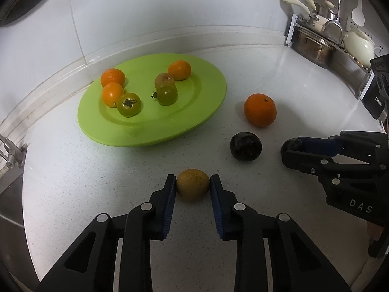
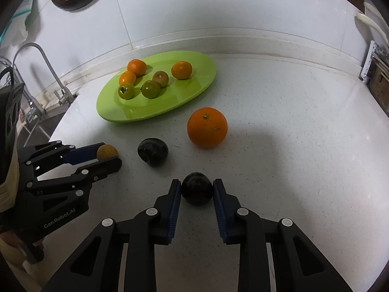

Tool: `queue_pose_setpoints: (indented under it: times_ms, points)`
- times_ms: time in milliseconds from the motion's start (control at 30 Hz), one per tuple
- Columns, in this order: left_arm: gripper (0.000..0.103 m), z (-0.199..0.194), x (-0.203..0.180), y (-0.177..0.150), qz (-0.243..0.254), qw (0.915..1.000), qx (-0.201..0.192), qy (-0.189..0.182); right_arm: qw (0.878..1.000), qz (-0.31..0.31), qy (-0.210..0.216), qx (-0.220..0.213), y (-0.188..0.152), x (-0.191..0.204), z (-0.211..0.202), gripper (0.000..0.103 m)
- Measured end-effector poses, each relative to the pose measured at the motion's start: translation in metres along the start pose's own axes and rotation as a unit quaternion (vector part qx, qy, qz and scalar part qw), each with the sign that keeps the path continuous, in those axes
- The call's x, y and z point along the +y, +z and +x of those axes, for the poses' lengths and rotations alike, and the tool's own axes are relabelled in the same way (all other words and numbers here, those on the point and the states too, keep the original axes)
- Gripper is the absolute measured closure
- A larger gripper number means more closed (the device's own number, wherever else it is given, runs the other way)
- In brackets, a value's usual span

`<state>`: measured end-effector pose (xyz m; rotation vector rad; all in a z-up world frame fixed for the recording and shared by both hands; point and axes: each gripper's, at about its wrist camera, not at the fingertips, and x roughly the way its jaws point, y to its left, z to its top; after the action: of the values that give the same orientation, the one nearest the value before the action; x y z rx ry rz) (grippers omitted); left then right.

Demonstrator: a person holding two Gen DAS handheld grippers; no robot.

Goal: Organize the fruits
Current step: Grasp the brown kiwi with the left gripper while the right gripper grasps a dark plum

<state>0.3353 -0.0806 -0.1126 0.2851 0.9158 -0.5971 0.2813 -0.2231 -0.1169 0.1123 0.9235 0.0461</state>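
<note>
From the left wrist, the left gripper [image 1: 192, 187] has its blue pads pressed on either side of a small round yellow-brown fruit [image 1: 192, 184] that sits on the speckled white counter [image 1: 97, 175], in front of the oval lime-green plastic plate [image 1: 136, 131]. A risk here, as I judge it, is that the round, smooth fruit squirts out of the narrow pads on lifting and rolls across the counter, or is bruised by too hard a pinch. The plate holds three small orange citrus fruits [image 1: 180, 70] and three greenish tomato-like fruits [image 1: 128, 104]; a large orange [image 1: 260, 110] and a dark purple plum [image 1: 246, 146] lie loose to the right of the plate. From the right wrist, the right gripper [image 2: 197, 192] clamps a second dark round plum [image 2: 197, 191] on the counter, in front of the plate and nearest the camera. Both loads heading for the plate together could, I think, bump each other or knock the crowded fruit already there, which sits mostly on the plate's left half.
</note>
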Motion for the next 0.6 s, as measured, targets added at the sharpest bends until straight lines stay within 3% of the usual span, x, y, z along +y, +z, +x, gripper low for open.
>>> queue_pose_setpoints:
  times_ms: [600]
  points:
    - [0.074, -0.054, 0.002, 0.003, -0.014, 0.9981, -0.06, 0.002, 0.999, -0.02, 0.012, -0.047, 0.013, 0.017, -0.037, 0.075]
